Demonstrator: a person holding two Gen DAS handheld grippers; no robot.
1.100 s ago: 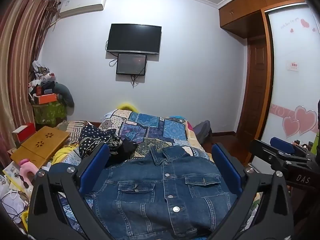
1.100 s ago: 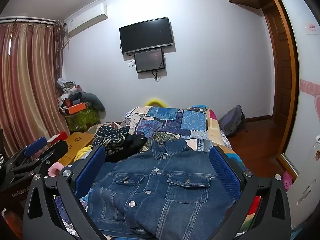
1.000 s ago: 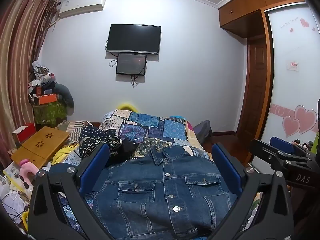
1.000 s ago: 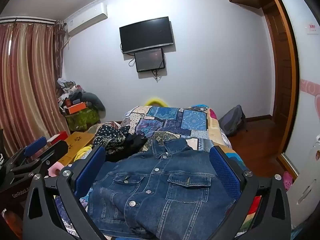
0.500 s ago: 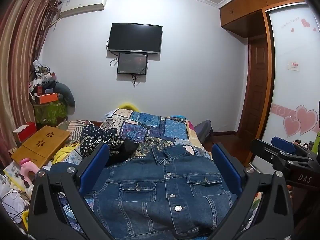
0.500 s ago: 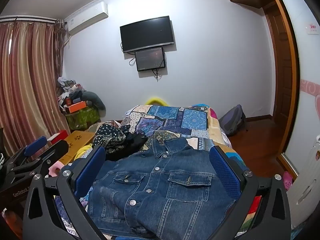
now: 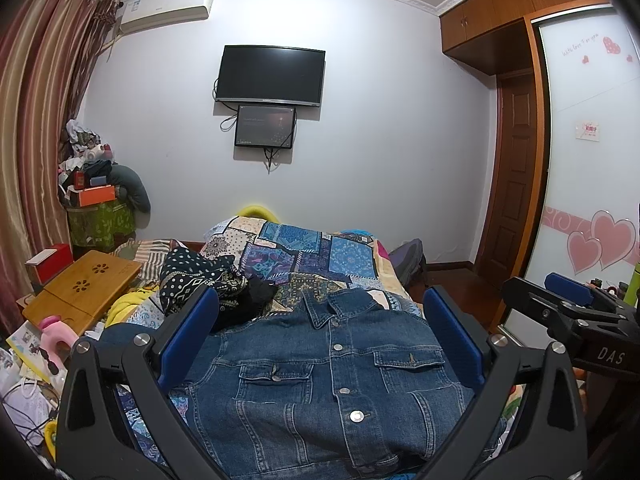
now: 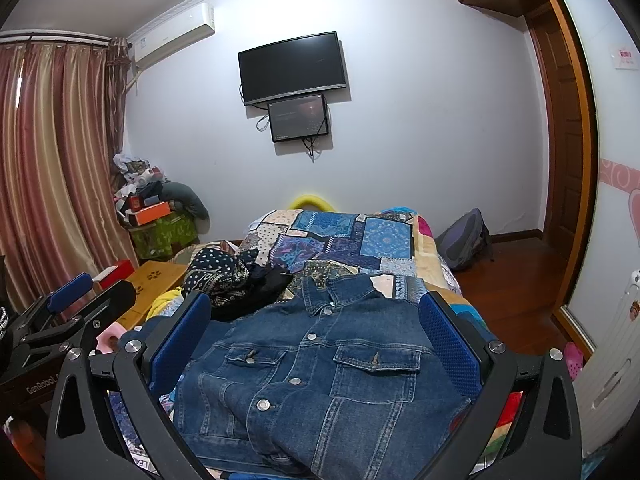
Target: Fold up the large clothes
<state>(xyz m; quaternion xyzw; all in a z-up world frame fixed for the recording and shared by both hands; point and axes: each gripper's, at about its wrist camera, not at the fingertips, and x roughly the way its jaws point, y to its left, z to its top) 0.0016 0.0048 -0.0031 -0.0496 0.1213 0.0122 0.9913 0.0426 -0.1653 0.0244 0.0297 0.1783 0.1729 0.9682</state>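
One dark-blue denim jacket [image 7: 332, 384] lies front-up, buttoned, collar toward the frame top, across the lower centre on one patchwork-quilt bed [image 7: 304, 248]; two flap chest pockets, four metal buttons showing. Two grippers: left gripper [image 7: 320, 336] and right gripper [image 8: 316, 340] both hover above it with blue-padded fingers [image 8: 180, 340] spread wide, holding nothing. One heap of dark patterned clothes [image 7: 208, 284] sits mid-left, two black wall screens [image 7: 270, 74] upper centre.

I am in a home bedroom: ahead of my grippers lies a bed under a patchwork quilt [image 7: 304, 248], a wall television [image 7: 269, 75] beyond it, curtains [image 8: 48, 168] to my left.
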